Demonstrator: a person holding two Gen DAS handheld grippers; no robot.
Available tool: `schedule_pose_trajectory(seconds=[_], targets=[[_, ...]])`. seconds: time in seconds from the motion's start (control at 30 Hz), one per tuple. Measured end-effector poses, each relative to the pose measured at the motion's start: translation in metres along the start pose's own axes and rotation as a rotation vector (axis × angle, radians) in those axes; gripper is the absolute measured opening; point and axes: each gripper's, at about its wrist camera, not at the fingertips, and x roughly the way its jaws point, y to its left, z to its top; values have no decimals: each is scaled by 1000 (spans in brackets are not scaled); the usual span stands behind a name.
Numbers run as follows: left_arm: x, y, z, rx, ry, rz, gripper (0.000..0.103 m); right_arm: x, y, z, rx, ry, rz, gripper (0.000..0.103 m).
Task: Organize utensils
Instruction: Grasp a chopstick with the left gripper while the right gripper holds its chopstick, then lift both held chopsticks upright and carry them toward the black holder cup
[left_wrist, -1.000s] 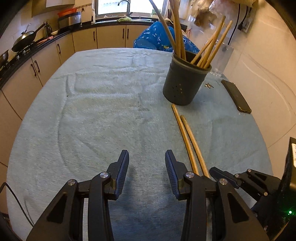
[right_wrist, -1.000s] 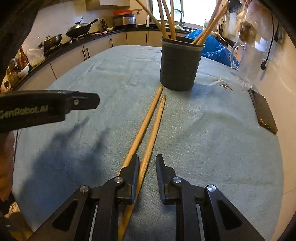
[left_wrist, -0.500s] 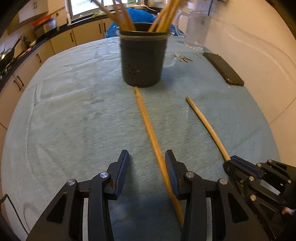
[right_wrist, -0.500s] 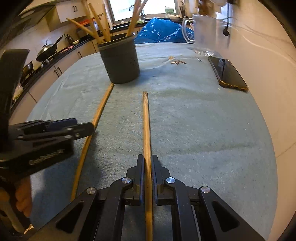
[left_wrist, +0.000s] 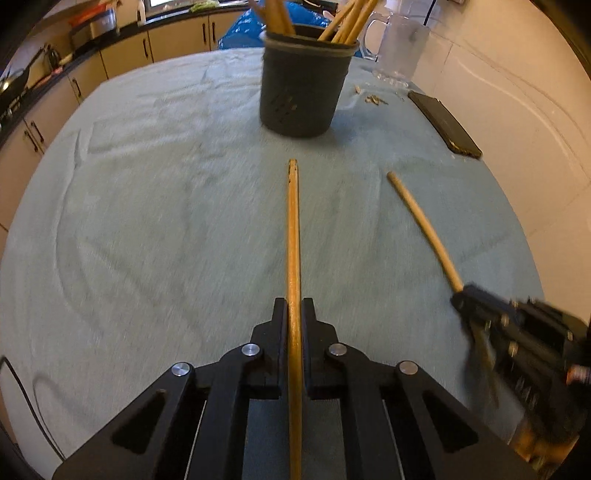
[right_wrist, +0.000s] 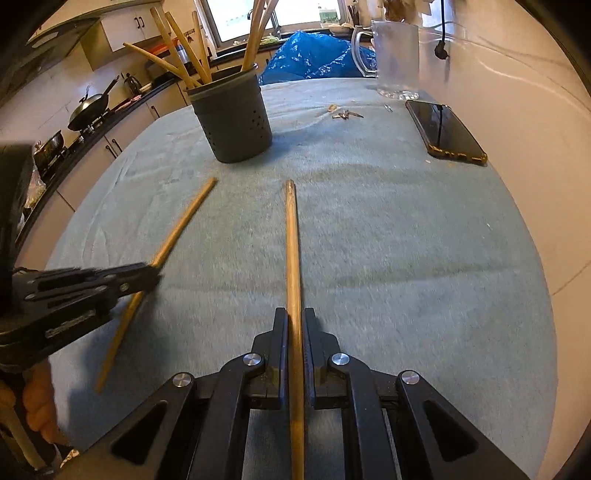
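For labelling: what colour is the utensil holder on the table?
Dark grey utensil holder, with small holes; clearest in the right wrist view.

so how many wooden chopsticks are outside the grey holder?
2. One long wooden chopstick sits between the closing left gripper jaws; the other wooden chopstick is clamped in the right gripper.

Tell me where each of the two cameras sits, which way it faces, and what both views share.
Left wrist: on the left gripper, facing down its chopstick toward the utensil holder; the right gripper shows at right.
Right wrist: on the right gripper, facing down its own chopstick; the left gripper and a hand show at left.
Shared: holder, both chopsticks, phone, glass pitcher.
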Motion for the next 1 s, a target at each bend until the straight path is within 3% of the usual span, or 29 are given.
schedule_pose_trajectory(seconds=[0.2, 0.27, 0.33, 0.43, 0.7, 1.0], targets=[[-25, 21, -30, 8, 38, -69, 7, -15, -8, -18, 4, 48, -8, 8], [-34, 23, -31, 14, 18, -80, 7, -18, -10, -20, 2, 53, -1, 13], [-37, 22, -26, 24, 0, -76, 13, -17, -11, -17, 5, 55, 11, 24], [-33, 20, -11, 21, -26, -41, 26, -10, -9, -7, -8, 52, -6, 25], [12, 5, 24, 79, 30, 32, 23, 21, -2, 36, -63, 87, -38, 25], [24, 2, 44, 89, 36, 59, 21, 49, 4, 76, -96, 144, -76, 20]])
